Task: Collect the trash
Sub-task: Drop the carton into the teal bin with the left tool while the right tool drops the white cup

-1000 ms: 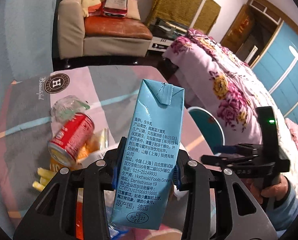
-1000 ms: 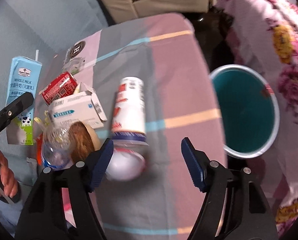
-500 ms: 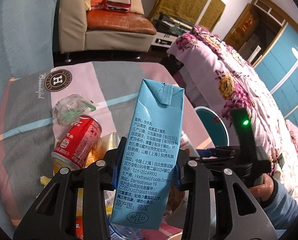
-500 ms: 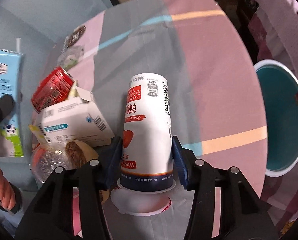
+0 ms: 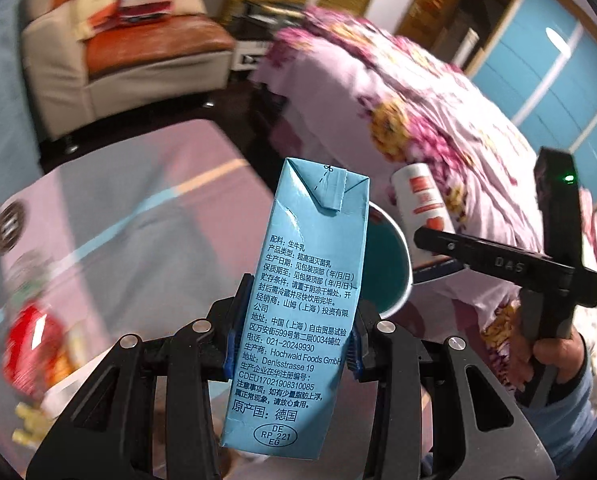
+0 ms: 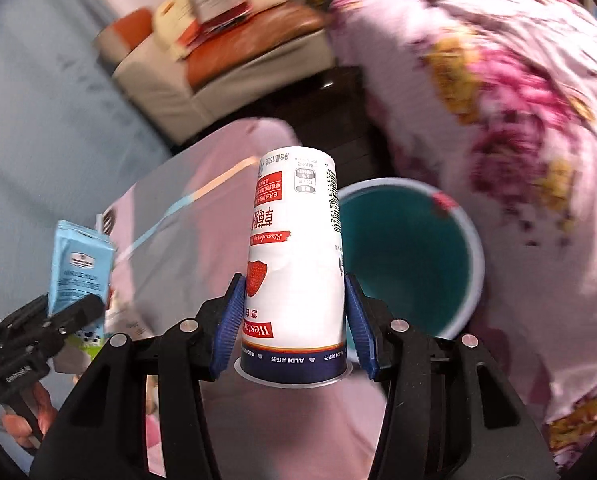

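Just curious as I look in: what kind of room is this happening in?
Most likely a lived-in bedroom or bed-sitting room at home: a bed under a floral quilt, a cushioned armchair, and a cloth-covered table beside a teal bin.

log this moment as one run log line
left gripper: shut on milk carton | right gripper: shut on yogurt cup | teal bin: beside table, open | drop: not yet done

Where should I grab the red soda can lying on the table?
Across the middle of its round body, coming from above. The red can lies on its side among other litter, so its curved flanks look freest; motion blur hides finer detail.
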